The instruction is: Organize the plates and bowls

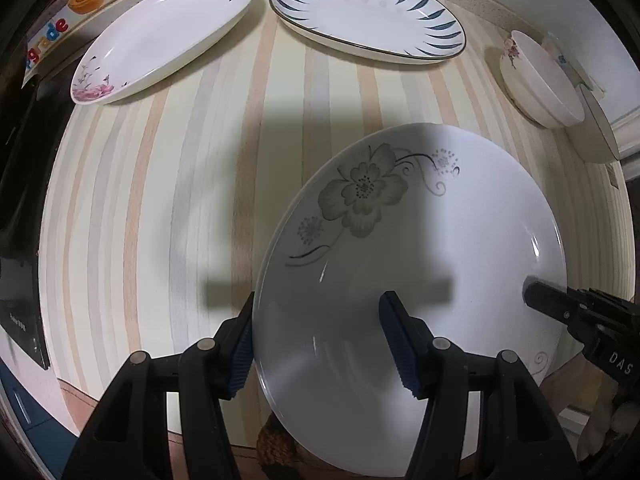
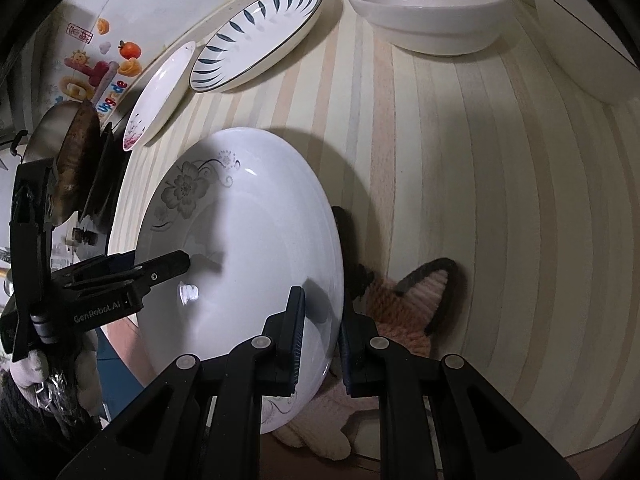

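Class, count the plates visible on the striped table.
3: the grey-flower plate nearest, at the table edge; the pink-flower plate far left; the blue-leaf plate beside it. Others may lie outside view.

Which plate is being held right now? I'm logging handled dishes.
The grey-flower plate, nearest the cameras: the right gripper clamps its rim. The pink-flower plate and blue-leaf plate lie untouched farther back.

White grey-flowered plate (image 1: 420,264) tilted over the striped table's (image 1: 160,200) edge, other plates and bowls behind.
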### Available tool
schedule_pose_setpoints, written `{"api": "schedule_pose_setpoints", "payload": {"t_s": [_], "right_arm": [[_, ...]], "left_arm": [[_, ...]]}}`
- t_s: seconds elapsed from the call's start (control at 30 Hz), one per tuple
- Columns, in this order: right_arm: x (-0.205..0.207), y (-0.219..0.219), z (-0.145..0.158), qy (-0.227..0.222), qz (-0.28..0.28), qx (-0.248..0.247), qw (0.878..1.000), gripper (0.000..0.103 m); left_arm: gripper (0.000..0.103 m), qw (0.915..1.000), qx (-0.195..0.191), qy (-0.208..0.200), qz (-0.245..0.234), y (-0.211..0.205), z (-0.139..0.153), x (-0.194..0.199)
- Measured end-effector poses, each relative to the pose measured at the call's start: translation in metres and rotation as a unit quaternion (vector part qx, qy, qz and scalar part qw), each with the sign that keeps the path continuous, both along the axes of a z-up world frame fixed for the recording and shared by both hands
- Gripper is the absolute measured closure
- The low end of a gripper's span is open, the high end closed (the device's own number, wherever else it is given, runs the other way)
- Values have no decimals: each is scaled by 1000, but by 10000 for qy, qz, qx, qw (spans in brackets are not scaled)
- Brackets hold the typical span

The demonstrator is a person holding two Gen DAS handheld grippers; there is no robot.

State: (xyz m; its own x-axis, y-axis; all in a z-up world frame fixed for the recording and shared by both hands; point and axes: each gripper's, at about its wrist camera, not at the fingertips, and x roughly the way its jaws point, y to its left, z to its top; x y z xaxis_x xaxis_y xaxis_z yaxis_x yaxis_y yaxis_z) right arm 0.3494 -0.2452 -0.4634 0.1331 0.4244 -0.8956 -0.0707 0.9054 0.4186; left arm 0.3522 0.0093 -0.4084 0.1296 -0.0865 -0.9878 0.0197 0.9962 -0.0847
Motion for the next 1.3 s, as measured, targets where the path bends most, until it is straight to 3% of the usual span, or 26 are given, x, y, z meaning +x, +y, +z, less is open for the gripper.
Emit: {"api": "schedule_pose_setpoints", "payload": {"t_s": [0.1,0.2,0.4,0.53,0.6,0.73,0.9,1.03,1.2,1.3], "right_arm": [[2,1,0,60,-39,-29,10000,86],[3,-4,7,147,-132,-111,9997,86],[13,-20,76,-145,-605,-105,9980,82],[61,34,114,-581,-341,163,9976,63],[93,72,117,-747,-116,271,9968,62],[186,161,99,-995,450,263,9937,62],[270,229,65,-987,974,-1,9903,63],[307,260,40,-930,1317,-157,9868,63],[324,273,15,-806,1519,-192,9849,66],[327,281,4,-696,1653,-210,9836,77]], "left_arm": [[47,9998,160,-48,-86,3,7,0],[47,9991,223,-347,9,23,33,-2],[47,9927,119,-1025,618,94,88,30],[47,9885,-70,-1046,1093,135,79,64],[47,9849,-165,-1027,1386,159,68,82],[47,9811,-145,-880,1718,184,47,110],[47,9781,-167,-650,1969,200,20,137],[47,9776,-162,-552,2024,205,9,143],[47,9780,-256,-497,2011,206,-4,155],[58,9780,-267,-486,2009,206,-11,160]]}}
